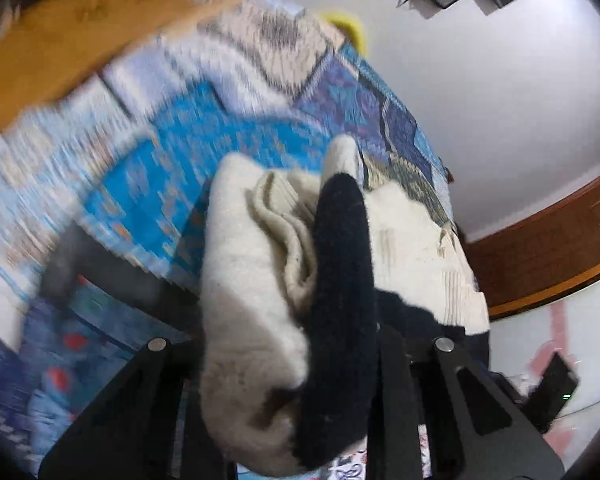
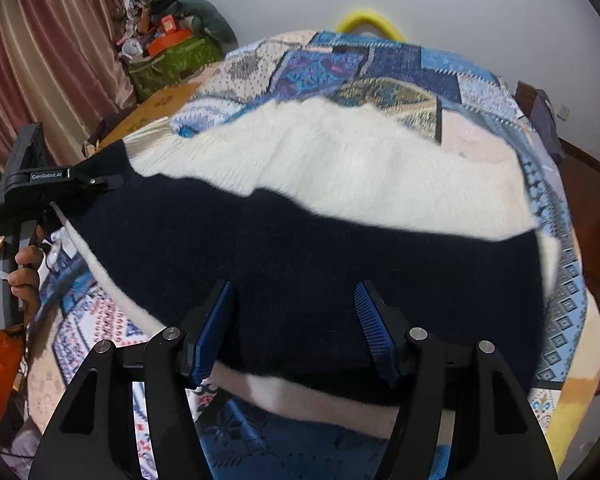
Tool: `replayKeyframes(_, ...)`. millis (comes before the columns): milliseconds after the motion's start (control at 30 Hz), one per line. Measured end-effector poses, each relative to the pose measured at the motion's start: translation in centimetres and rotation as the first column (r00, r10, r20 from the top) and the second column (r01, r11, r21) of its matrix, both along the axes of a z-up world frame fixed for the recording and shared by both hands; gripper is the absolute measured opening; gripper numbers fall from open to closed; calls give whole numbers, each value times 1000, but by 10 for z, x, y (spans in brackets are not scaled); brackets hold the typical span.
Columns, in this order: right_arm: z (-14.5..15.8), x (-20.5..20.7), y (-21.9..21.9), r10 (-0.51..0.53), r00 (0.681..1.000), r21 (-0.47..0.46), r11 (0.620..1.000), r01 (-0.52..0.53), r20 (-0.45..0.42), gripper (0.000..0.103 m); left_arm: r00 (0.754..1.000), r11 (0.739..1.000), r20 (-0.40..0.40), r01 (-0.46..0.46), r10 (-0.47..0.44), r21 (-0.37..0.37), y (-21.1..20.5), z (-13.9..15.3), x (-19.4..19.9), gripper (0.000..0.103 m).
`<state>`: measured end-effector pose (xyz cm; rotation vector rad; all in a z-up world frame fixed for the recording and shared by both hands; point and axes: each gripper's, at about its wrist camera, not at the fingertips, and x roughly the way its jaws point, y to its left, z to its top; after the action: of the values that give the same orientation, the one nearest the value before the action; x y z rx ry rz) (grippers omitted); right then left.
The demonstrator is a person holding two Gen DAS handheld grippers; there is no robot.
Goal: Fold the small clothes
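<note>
The sweater (image 2: 324,216), a fuzzy knit in cream and black, is lying spread across the patchwork bedspread (image 2: 380,64), cream part toward the far side, black part toward the near side. A cream strip is showing along its near edge.

The left gripper (image 1: 292,360) is clenching a bunched fold of the sweater (image 1: 260,280): cream and black fabric is filling the gap between its fingers and rising up past them. In the right wrist view this same gripper (image 2: 112,182) is sitting at the left corner of the garment, where the black part meets the ribbed cream hem, with the person's hand (image 2: 18,272) wrapped around its grey handle (orange sleeve just below).

The right gripper (image 2: 296,320) is hanging over the near black part of the sweater with its jaws spread wide, blue ribbed pads (image 2: 212,332) showing and nothing between them. Whether the fingertips are touching the fabric is hard to tell from this angle.

The left wrist view is motion-blurred, so the bedspread (image 1: 160,168) reads only as smeared blue and white.

Beyond the bed, a yellow curved object (image 2: 370,20) is leaning at the white wall, a pile of bags and clothes (image 2: 168,36) is sitting by the pink curtain (image 2: 52,64), and a wooden bed frame (image 1: 548,248) is curving along the right.
</note>
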<state>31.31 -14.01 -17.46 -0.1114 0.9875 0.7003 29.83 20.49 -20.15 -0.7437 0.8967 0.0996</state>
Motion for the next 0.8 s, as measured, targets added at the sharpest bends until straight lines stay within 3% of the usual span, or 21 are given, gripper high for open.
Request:
replayKeyframes(67,9,-2,-6,-6,1000,11,1000,6,19,59,1000,996,19,-25,23,90,5,24,-2,23)
replayKeyframes(167,14,-4,-13,-18,999,15,1000,18,34,59,998,965,44,-53,44,258,11,62,-5,23)
replayKeyframes(233,11,-4,-16,-22,999,16,1000,21,26,59,998,943,55,-54,38,328,6,79,-4,23)
replayKeyframes(433,-22,0,-8,-22,999,-20,1000,21,-28,61,997,913,78,-16,-17,408,-34,109,13,23)
replayKeyframes(600,-20,3,-13,-22,999,11,1000,23,-42,61,987,901,116,48,-108,432,-93,132,50,23)
replayKeyframes(800,-21,2,-16,-20,999,18,1000,21,-42,62,953,842,172,127,-251,523,-188,156,78,23)
